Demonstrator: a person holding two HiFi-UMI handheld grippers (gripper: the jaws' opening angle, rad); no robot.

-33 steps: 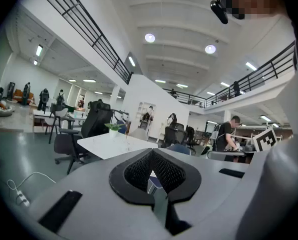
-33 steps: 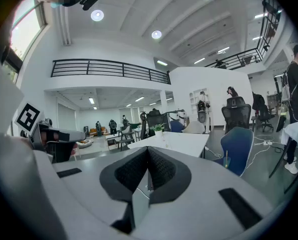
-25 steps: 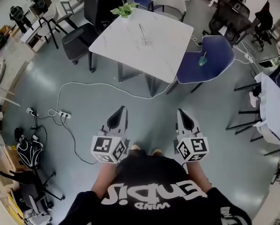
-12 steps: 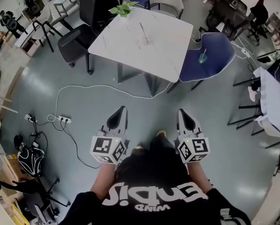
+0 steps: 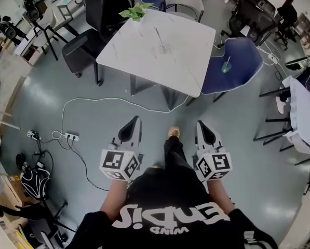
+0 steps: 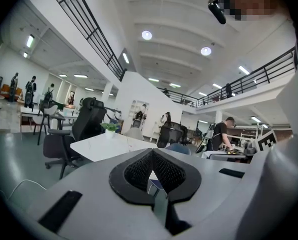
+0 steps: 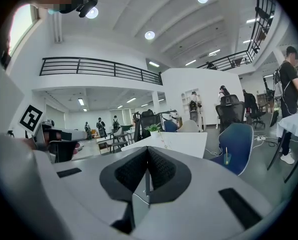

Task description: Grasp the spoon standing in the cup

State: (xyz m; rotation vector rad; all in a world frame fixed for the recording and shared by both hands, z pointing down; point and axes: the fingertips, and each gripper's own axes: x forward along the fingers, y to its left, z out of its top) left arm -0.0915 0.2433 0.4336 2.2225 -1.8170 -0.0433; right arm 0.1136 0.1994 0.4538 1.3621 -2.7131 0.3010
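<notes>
A small teal cup (image 5: 226, 67) with a thin spoon upright in it stands on the seat of a blue chair (image 5: 244, 56), far ahead and to the right. In the right gripper view the cup (image 7: 227, 159) shows on that chair (image 7: 237, 139), well beyond the jaws. My left gripper (image 5: 135, 120) and right gripper (image 5: 200, 124) are held side by side at waist height over the floor, both shut with nothing between the jaws. The left gripper (image 6: 153, 153) and right gripper (image 7: 147, 152) show closed jaws in their own views.
A white marble-top table (image 5: 160, 45) with a small potted plant (image 5: 136, 10) stands ahead, left of the blue chair. Black office chairs (image 5: 79, 45) sit at its left. A white cable (image 5: 92, 96) and power strip (image 5: 70, 136) lie on the grey floor. A person's foot (image 5: 173, 133) steps forward.
The person has walked forward: a leg and foot now reach out between the grippers, and the table and blue chair have drawn slightly nearer. Both grippers keep their pose.
</notes>
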